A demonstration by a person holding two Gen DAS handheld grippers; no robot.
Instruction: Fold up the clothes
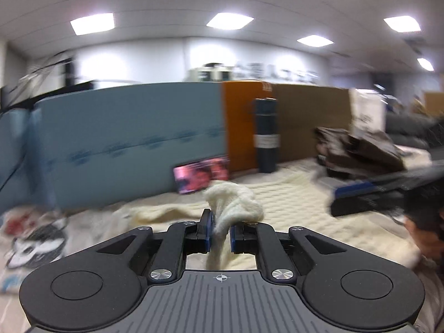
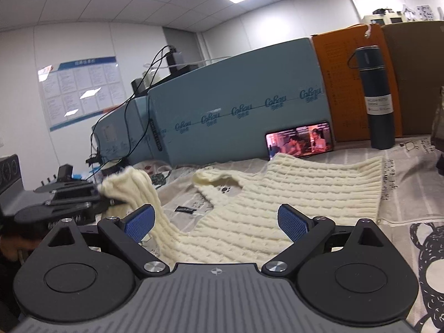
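A cream knit sweater [image 2: 291, 191] lies flat on a printed cloth, its neck hole toward the left. My left gripper [image 1: 221, 229] is shut on a bunched cream sleeve [image 1: 236, 205] and holds it lifted; it shows at the left of the right wrist view [image 2: 97, 194], with the sleeve [image 2: 133, 191] draping down from it. My right gripper [image 2: 216, 222] is open and empty, just above the sweater's near edge. It shows blurred at the right of the left wrist view [image 1: 341, 199].
A blue foam board [image 2: 236, 105], an orange board [image 2: 347, 83] and a brown board stand behind. A dark thermos [image 2: 377, 97] and a phone playing video [image 2: 299, 140] lean there. A dark clothes pile [image 1: 358, 149] lies at the right. Cables hang at the left.
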